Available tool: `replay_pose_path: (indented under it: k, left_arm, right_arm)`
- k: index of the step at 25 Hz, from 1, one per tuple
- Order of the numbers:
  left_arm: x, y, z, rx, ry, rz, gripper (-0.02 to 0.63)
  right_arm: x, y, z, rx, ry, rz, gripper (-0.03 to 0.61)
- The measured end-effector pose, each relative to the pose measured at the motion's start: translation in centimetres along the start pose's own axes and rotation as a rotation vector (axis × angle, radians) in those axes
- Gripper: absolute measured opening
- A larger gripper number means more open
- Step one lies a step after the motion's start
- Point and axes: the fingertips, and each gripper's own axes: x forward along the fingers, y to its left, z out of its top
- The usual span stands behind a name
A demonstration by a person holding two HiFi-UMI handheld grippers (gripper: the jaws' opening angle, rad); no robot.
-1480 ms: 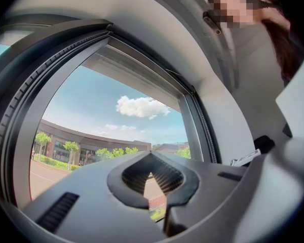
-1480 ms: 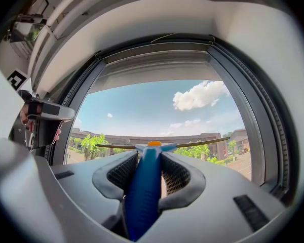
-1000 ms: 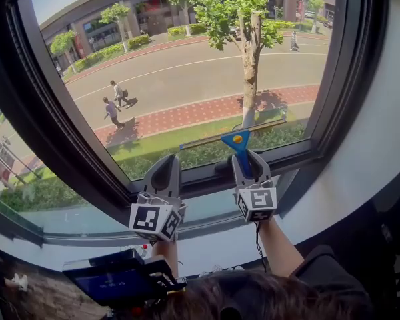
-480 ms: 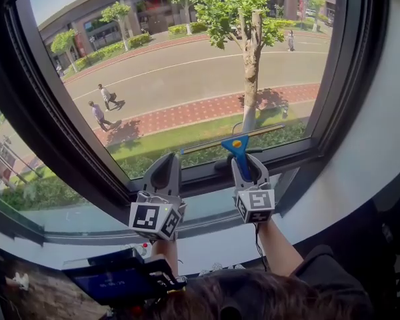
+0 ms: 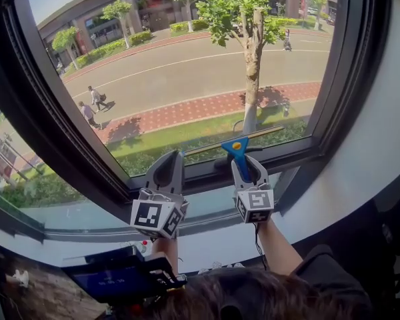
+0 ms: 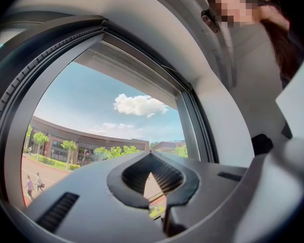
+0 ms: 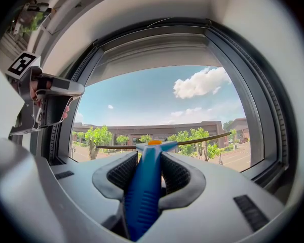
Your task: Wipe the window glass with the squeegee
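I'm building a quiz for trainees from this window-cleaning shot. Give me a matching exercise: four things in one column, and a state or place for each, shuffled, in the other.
Things:
1. squeegee with a blue plastic handle
2. left gripper
3. right gripper
4. dark window frame

States or places:
A. jaws together, holding nothing
B. runs around the glass
C. blade lies across the lower part of the glass
D. jaws clamped on the blue handle

Pairs: 1-C, 2-A, 3-D, 4-B
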Motion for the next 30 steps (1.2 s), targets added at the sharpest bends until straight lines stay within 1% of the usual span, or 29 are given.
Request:
replay_pose_path:
  k: [10,17,23,30]
  left_arm:
    - [0.1,0.4,0.0,0.007,0.008,0.016,0.002]
    - [0.0,0.6,0.2,0.010,0.013,0.026,0.002]
    - [0.6,-0.1,0.0,0.020,0.005,0.031,0.002]
    - [0.5,-0.3,0.2,0.022,0.010,0.045,0.002]
  right_arm:
    - [0.0,0.2,-0.7,-0.009,0.018,0.009,0.144]
    - [0.0,0.4,-1.9,-0.004,0.055,0.021,0.144]
    - [0.3,-0.2,-2.9,0.008,0.057,0.035,0.144]
    - [0.2,-0.1,-2.8,0.013,0.060,0.045,0.144]
